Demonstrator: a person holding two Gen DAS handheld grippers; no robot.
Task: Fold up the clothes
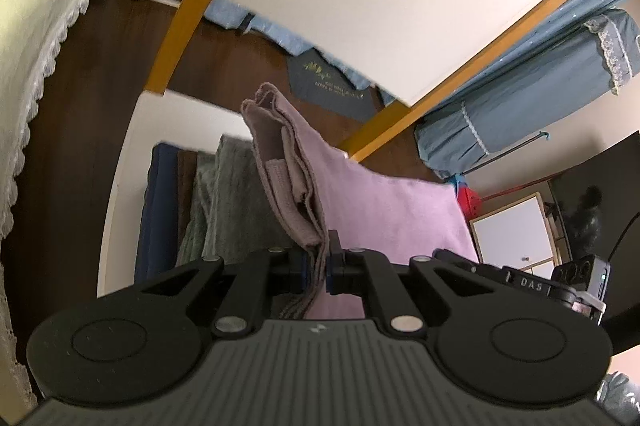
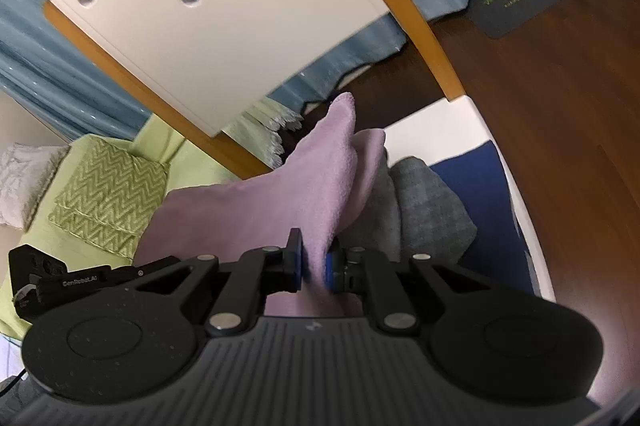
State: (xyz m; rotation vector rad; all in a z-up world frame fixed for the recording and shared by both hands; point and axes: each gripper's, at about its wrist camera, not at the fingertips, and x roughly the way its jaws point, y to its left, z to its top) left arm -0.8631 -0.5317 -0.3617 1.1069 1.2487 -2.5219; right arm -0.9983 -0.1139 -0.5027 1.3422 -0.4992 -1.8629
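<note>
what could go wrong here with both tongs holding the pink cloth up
1. The left tongs pinch only a bunched edge of the pink cloth; layers may slip out unevenly.
2. The right tongs also grip near an edge, so a tug between them might pull it free.
3. The hanging cloth could brush the folded pile below and disturb it.

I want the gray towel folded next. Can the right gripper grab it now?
Probably not yet. The right gripper has its jaws shut on the pink cloth, so it has no free grip. The gray towel lies close ahead, partly under that cloth; the cloth would need putting down first.
</note>
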